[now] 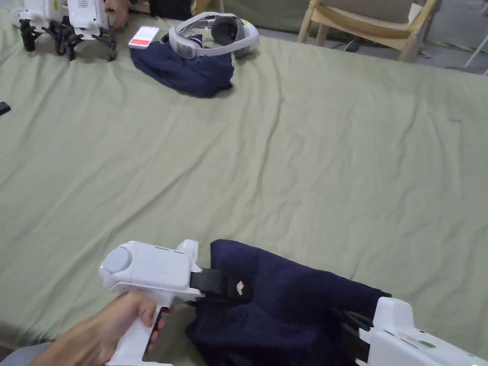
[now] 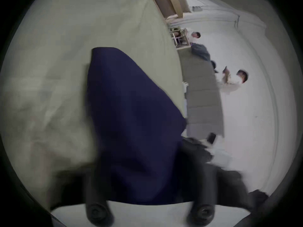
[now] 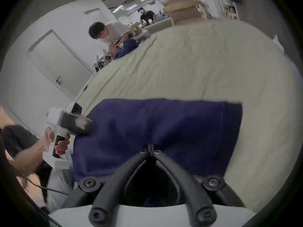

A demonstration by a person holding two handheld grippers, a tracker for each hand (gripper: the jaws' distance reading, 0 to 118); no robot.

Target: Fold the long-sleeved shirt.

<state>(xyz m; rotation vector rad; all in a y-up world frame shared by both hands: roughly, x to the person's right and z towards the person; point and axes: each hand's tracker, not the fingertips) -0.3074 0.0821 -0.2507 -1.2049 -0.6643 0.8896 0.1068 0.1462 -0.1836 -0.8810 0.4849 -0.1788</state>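
- The navy long-sleeved shirt (image 1: 286, 305) lies bunched on the green sheet (image 1: 295, 167), at the sheet's near edge by the person.
- The left gripper (image 1: 224, 286), held in the person's left hand (image 1: 119, 324), meets the shirt's left edge; in the left gripper view the navy cloth (image 2: 131, 124) runs down between its jaws, but blur hides the tips, so I cannot tell whether they are pressed together.
- The right gripper (image 3: 150, 148) has its jaws drawn together, pinching a fold of the shirt (image 3: 164, 124) at its near edge.
- A second dark blue garment (image 1: 190, 71) sits at the sheet's far side, well apart from the shirt, with a white headset (image 1: 214, 33) resting on it.
- A wooden chair (image 1: 371, 24) stands beyond the sheet's far edge.
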